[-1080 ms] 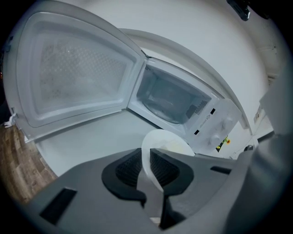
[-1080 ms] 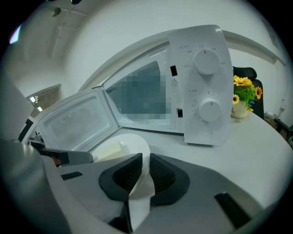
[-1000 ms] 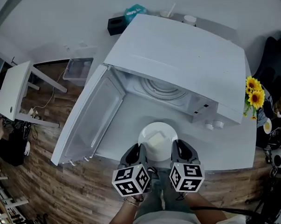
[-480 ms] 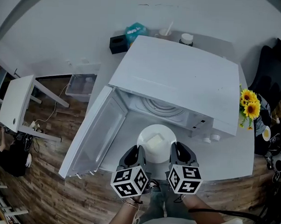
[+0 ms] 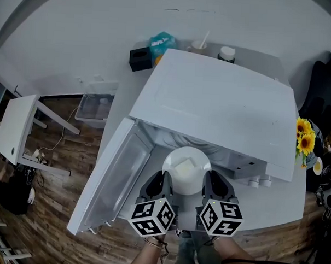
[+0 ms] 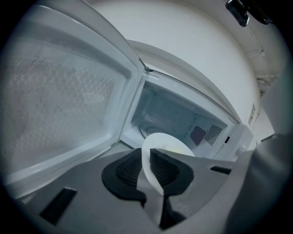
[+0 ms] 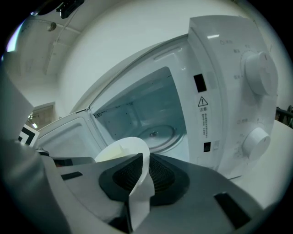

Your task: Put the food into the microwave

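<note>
Starting off to the left of the microwave point(image 5: 221, 109): finding the door point(image 5: 111, 181) standing wide open, hanging out past the edge of the bench point(image 5: 272, 202) and leaving the microwave's mouth unobstructed.

Moving in to the left claw point(image 5: 163, 180), just in front of the microwave's mouth: pinching the left rim of the white plate point(image 5: 196, 155), pads pressing it from both sides.

Spotting the food point(image 5: 184, 167) riding on that plate, a pale block near the middle, right at the microwave's threshold and not yet set down inside.

Crossing to the right claw point(image 5: 211, 182), level with its partner in front of the microwave: clamping the opposite rim the same way.

Peering past the plate into the microwave: seeing the glass turntable point(image 7: 158, 132) lying bare on the cavity floor.

Judging the step in hand as carrying the plate in.

- Calling for both claws advancing together at one height, holding the plate flat so the block is not sliding.
- Clearing the microwave's lower lip while staying under its roof.
- Steering between the door on the left and the panel with its knobs point(image 7: 261, 71) on the right.
- Aiming for the turntable's centre, lowering until the plate is resting, only then releasing.
- Guarding against uneven pull, probably the likeliest way of twisting the thin rim out of one grip.
</note>
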### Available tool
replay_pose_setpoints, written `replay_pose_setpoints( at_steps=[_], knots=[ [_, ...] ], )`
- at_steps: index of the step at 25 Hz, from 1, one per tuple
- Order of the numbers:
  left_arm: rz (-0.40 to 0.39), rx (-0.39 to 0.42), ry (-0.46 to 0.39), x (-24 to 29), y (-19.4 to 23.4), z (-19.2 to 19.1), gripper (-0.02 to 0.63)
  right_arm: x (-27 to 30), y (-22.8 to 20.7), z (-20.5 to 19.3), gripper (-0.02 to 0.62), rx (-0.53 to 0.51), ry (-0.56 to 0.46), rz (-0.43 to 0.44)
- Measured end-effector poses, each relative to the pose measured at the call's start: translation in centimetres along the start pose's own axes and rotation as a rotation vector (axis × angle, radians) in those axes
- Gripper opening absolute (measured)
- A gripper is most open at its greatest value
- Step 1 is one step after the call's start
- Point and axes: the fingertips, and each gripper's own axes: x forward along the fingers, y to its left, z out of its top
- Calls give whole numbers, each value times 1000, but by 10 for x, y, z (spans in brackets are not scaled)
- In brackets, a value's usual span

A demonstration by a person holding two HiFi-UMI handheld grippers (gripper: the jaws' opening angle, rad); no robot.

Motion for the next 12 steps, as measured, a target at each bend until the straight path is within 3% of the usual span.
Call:
replay_pose_setpoints(
  at_steps=[12],
  knots=[
    [-46, 24, -3, 36, 4, 17, 58, 26, -5, 10, 57, 45, -37, -34]
  ],
)
